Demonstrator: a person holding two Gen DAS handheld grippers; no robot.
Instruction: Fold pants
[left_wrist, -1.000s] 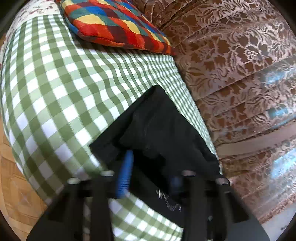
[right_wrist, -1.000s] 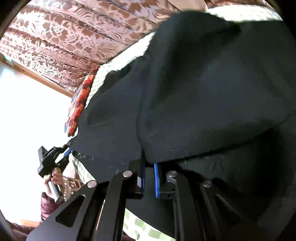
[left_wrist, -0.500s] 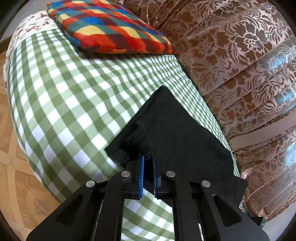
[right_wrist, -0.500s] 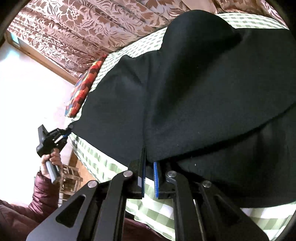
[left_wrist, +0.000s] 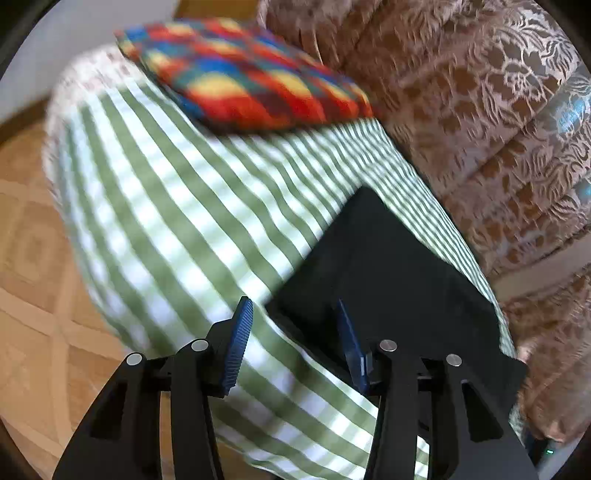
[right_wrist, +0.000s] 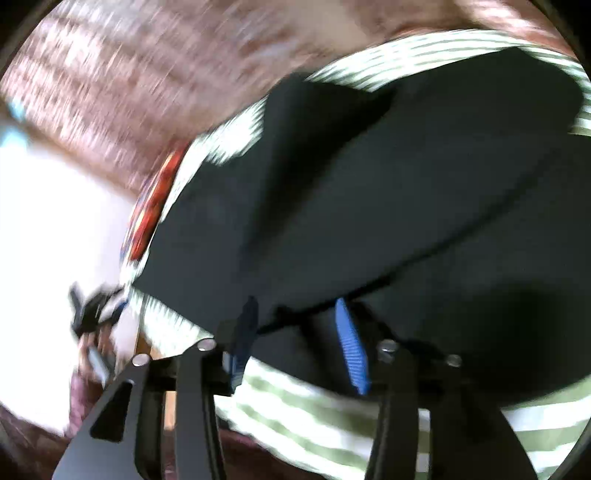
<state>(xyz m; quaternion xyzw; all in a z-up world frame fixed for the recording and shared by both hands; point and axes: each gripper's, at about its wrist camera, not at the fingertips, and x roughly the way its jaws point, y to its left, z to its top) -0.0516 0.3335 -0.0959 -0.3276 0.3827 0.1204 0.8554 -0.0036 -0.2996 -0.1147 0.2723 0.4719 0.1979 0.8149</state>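
The left tool (left_wrist: 291, 336), fingers apart and empty, hovers at the bed's (left_wrist: 155, 206) front edge, with the black pants (left_wrist: 388, 280) stretching ahead and rightward toward the curtain (left_wrist: 480, 110). The right tool (right_wrist: 295, 336), also spread and empty, sits just before their folded near hem, likely nearer for the next fold.

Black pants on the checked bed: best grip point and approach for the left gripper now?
Take the black pants at the near corner, just ahead of the open left gripper. Come in low from the floor-side bed edge: that corner points at the fingers and lies flat on the checked cover, so one finger must slide under.
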